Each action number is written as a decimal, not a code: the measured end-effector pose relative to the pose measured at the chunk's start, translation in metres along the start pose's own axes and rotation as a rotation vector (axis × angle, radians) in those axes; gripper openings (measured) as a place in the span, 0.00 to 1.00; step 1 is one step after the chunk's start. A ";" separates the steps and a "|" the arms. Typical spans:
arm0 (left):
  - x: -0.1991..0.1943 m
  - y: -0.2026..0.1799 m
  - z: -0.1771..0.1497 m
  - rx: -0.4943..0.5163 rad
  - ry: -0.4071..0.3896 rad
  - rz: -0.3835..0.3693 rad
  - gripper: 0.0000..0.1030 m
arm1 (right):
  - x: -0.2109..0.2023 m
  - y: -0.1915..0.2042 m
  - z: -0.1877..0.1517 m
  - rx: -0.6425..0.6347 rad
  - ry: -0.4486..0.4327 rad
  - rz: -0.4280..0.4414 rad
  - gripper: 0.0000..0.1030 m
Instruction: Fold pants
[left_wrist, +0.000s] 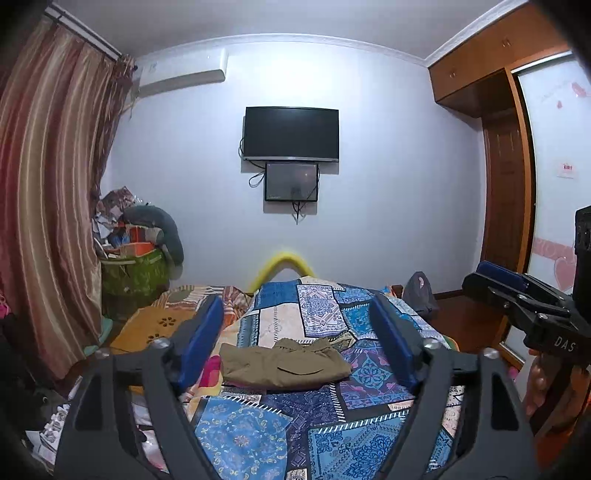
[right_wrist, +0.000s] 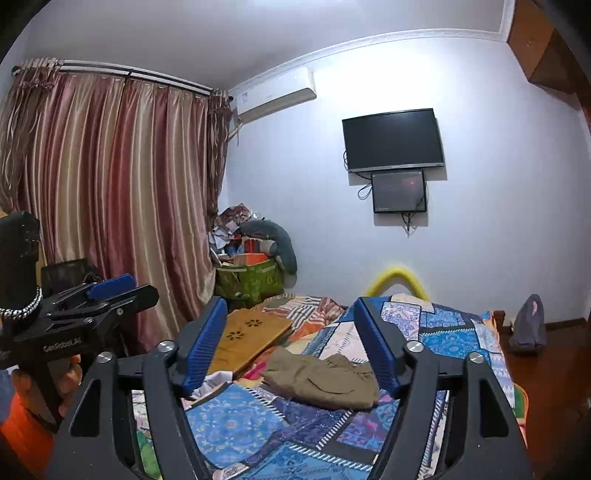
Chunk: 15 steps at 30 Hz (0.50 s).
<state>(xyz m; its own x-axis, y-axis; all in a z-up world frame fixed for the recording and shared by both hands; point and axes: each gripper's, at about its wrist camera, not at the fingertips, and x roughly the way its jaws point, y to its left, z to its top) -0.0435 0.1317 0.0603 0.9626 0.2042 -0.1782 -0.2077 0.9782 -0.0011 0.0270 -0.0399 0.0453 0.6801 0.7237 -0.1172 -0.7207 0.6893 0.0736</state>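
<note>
Olive-brown pants (left_wrist: 284, 363) lie folded in a flat bundle on the blue patchwork bedspread (left_wrist: 258, 435). They also show in the right wrist view (right_wrist: 321, 380). My left gripper (left_wrist: 301, 332) is open and empty, held above the bed on the near side of the pants. My right gripper (right_wrist: 291, 339) is open and empty, also above the bed, short of the pants. Each gripper shows from the side in the other's view: the right one (left_wrist: 502, 280), the left one (right_wrist: 110, 290).
A wooden lap tray (right_wrist: 247, 339) lies on the bed left of the pants. A cluttered green bin (left_wrist: 133, 273) stands by the curtain. A yellow padded footboard (left_wrist: 282, 264) ends the bed. A grey bag (right_wrist: 528, 325) sits on the floor at right, near the wardrobe (left_wrist: 506, 192).
</note>
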 end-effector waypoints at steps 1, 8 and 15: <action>-0.004 -0.001 -0.002 0.003 -0.004 0.001 0.91 | -0.005 0.002 0.000 0.000 -0.005 -0.005 0.78; -0.016 -0.012 -0.011 0.021 -0.022 0.009 1.00 | -0.014 0.003 -0.003 0.005 -0.019 -0.044 0.92; -0.017 -0.016 -0.018 0.026 -0.015 0.011 1.00 | -0.022 0.005 -0.009 -0.005 -0.022 -0.076 1.00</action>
<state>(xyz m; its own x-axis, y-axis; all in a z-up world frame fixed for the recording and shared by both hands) -0.0593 0.1121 0.0455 0.9627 0.2155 -0.1634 -0.2140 0.9765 0.0267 0.0070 -0.0529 0.0394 0.7354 0.6702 -0.1002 -0.6678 0.7419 0.0602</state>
